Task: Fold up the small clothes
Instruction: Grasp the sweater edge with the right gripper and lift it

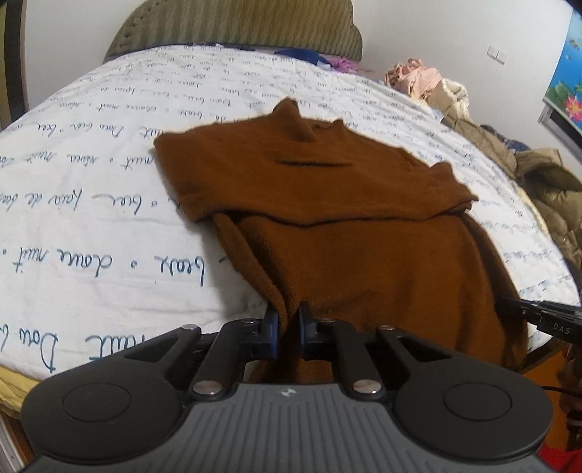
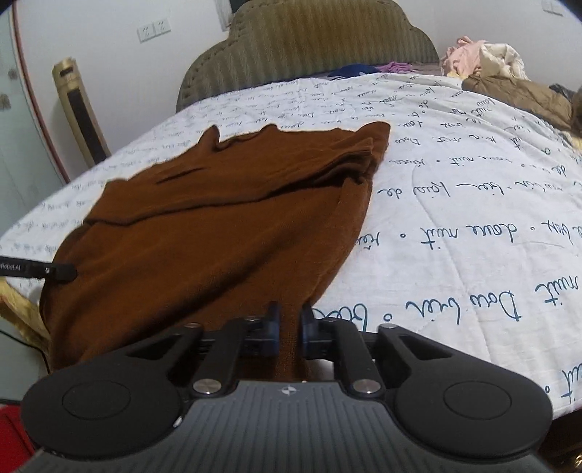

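A brown knitted garment [image 1: 363, 225] lies on the white bedspread [image 1: 91, 182], its far part folded over flat and its near part hanging over the bed's front edge. My left gripper [image 1: 289, 320] is shut on the garment's near left hem. My right gripper [image 2: 291, 320] is shut on the garment [image 2: 218, 225] at its near right hem. The right gripper's fingers [image 1: 538, 316] show at the right edge of the left wrist view. The left gripper's fingers [image 2: 43, 271] show at the left edge of the right wrist view.
The bedspread [image 2: 454, 218] carries blue handwriting print. An olive headboard [image 1: 232, 29] stands at the far end. A pile of clothes and a khaki jacket [image 1: 538, 174] lie along the bed's right side. A gold tower fan [image 2: 80, 109] stands by the left wall.
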A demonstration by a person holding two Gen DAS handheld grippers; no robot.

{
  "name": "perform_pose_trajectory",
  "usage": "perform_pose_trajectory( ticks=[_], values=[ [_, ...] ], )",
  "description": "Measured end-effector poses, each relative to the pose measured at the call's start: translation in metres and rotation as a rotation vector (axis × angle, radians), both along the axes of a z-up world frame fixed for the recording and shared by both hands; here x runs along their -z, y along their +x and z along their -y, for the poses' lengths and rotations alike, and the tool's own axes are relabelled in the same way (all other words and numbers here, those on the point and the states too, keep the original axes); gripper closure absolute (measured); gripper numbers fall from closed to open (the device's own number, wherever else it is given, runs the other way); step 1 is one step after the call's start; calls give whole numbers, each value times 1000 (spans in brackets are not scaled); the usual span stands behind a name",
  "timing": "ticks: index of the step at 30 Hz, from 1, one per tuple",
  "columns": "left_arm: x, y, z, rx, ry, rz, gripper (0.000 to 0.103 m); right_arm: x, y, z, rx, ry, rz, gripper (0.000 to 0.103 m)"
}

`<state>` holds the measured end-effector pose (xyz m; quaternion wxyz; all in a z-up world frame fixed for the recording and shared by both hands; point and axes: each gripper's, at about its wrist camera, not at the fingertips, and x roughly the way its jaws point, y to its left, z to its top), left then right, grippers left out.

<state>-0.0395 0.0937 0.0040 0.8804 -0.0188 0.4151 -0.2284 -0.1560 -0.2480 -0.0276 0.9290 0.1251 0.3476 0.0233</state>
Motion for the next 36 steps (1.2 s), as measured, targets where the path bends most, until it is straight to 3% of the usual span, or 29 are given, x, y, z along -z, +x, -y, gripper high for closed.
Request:
perform_pose_trajectory(
  ticks=[3, 6, 9, 13, 15, 16, 17, 18, 19, 20, 21, 22, 24, 25, 26, 31, 34, 36],
  values=[
    [-13, 0, 3, -4, -32, 47, 93, -9, -3, 9, -5, 78, 36, 89],
    [-24, 5, 16, -18, -16, 121, 93, -20, -2, 17, -3, 133, 91, 89],
    [-26, 25, 27, -67, -7, 134, 93, -25, 9, 27, 21, 185, 124, 90],
    [-18, 48, 49, -192, 152, 225, 93, -24, 28, 33, 115, 128, 159, 90],
    [-10, 56, 59, -213, 227, 220, 93, -16, 37, 36, 156, 112, 136, 85],
    [-6, 58, 59, -215, 225, 197, 93, -11, 39, 38, 165, 141, 115, 84],
    [-4, 56, 55, -204, 196, 174, 93, -6, 39, 42, 167, 177, 97, 74],
    [-2, 54, 50, -189, 163, 151, 92, -1, 37, 42, 164, 214, 86, 48],
    [-1, 53, 45, -181, 136, 129, 91, 2, 33, 43, 160, 242, 83, 36],
    [0, 51, 39, -181, 110, 109, 88, 4, 27, 45, 148, 268, 94, 21],
    [1, 48, 29, -182, 85, 95, 85, 5, 20, 45, 134, 285, 105, 14],
    [2, 45, 21, -183, 60, 80, 76, 5, 14, 45, 130, 275, 100, 12],
    [6, 41, 3, -182, 6, 48, 45, 6, 4, 46, 134, 235, 77, 12],
    [8, 38, -7, -186, -22, 37, 18, 7, -2, 49, 135, 231, 66, 12],
    [10, 34, -16, -190, -49, 34, 13, 8, -7, 53, 133, 243, 53, 11],
    [24, 18, -37, -78, -147, -75, 13, 15, -25, 69, -17, 430, 27, 9],
    [23, -2, -16, 69, -65, -47, 14, 23, -23, 53, -185, 556, -8, 10],
    [21, -15, 4, 163, -23, -27, 23, 27, -20, 35, -245, 567, -16, 10]
  ],
)
